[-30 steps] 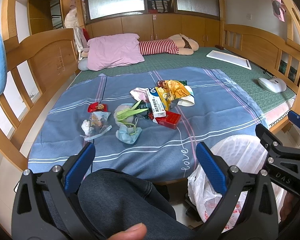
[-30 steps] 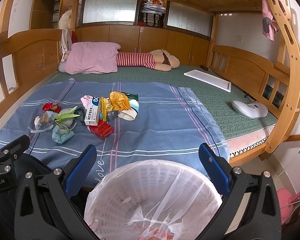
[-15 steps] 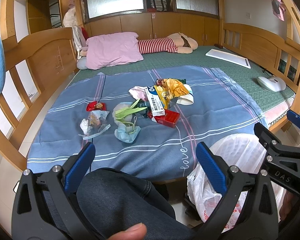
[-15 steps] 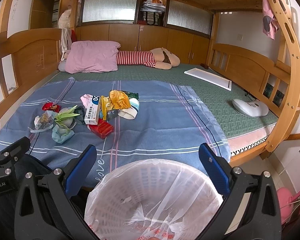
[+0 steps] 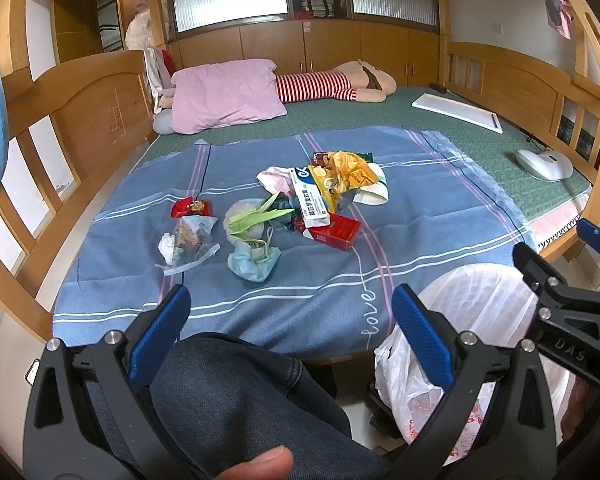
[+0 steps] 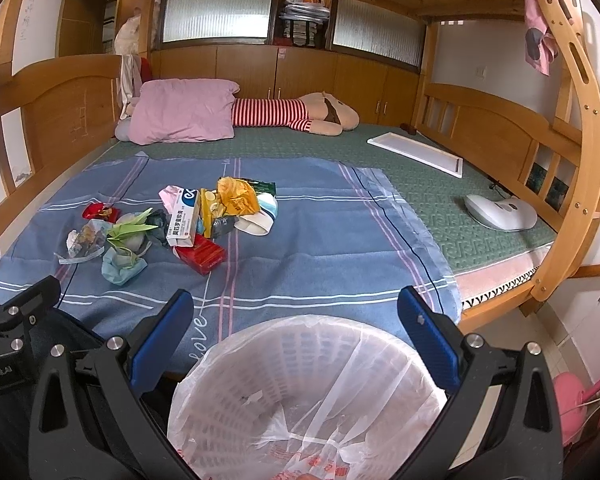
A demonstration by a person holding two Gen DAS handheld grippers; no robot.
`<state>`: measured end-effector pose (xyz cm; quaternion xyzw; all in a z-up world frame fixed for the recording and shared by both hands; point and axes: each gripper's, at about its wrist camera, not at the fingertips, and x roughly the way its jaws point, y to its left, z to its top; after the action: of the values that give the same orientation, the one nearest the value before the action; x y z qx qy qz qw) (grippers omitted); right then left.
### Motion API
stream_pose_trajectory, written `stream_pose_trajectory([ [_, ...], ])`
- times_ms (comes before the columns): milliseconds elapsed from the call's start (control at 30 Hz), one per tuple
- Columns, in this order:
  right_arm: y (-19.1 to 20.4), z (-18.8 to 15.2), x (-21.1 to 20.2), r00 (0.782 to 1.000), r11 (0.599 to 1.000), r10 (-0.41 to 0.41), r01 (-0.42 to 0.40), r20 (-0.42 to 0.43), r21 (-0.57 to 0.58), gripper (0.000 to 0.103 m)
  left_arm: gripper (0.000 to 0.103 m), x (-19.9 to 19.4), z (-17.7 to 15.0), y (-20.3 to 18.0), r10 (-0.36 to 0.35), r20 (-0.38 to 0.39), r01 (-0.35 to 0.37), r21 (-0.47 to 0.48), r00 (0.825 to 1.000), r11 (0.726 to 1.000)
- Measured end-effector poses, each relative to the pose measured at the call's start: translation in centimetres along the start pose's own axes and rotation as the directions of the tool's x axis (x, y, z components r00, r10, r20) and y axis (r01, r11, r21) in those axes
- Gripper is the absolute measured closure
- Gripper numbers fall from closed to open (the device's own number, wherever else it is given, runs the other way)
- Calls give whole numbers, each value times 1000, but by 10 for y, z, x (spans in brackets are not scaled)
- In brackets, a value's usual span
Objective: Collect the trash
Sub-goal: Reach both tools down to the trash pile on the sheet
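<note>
A pile of trash lies on the blue sheet [image 5: 440, 216]: a red box [image 5: 334, 233], a white medicine box [image 5: 310, 200], a yellow snack bag [image 5: 346, 172], a blue face mask [image 5: 254, 262], green paper [image 5: 256, 216], a red wrapper [image 5: 190, 208] and a clear wrapper [image 5: 188, 240]. The pile also shows in the right wrist view [image 6: 172, 224]. A white bin lined with a plastic bag [image 6: 312, 392] stands at the bed's foot. My left gripper [image 5: 286, 320] is open and empty, short of the pile. My right gripper [image 6: 292, 324] is open and empty above the bin.
A pink pillow [image 5: 226, 96] and a striped plush toy [image 5: 332, 84] lie at the far end. A white board [image 5: 458, 112] and a white device [image 5: 544, 164] lie on the green mat at the right. Wooden bed rails stand on both sides. A denim knee [image 5: 236, 400] is below my left gripper.
Both grippers have crept slightly forward toward the bed. Both stay open and empty, and the trash has not moved.
</note>
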<state>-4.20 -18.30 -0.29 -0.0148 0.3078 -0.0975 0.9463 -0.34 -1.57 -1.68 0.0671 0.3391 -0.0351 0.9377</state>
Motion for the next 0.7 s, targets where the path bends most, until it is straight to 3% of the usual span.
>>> stream_pose_trajectory([
  [267, -14, 3, 8, 999, 999, -32, 32, -20, 20, 3, 3, 27, 14, 50, 113, 27, -109, -120, 993, 987],
  [367, -13, 5, 15, 999, 999, -41, 41, -24, 5, 3, 4, 58, 22, 75, 107, 6, -106, -128, 994, 986],
  [433, -9, 9, 25, 999, 1000, -22, 22, -38, -13, 3, 14, 84, 28, 93, 77, -40, -81, -123, 996, 989],
  [500, -3, 14, 35, 998, 1000, 20, -21, -62, -19, 4, 45, 116, 35, 122, 36, -86, -49, -156, 996, 987],
  [533, 0, 16, 38, 997, 999, 43, -45, -69, -21, 5, 47, 130, 39, 137, 34, -99, -51, -178, 995, 983],
  [633, 13, 24, 48, 996, 998, 58, -61, -73, -34, 24, 47, 175, 44, 190, 49, -137, -84, -268, 989, 960],
  [700, 26, 32, 62, 994, 996, 82, -85, -66, -41, 37, 42, 209, 41, 217, 35, -255, -119, -322, 966, 939],
])
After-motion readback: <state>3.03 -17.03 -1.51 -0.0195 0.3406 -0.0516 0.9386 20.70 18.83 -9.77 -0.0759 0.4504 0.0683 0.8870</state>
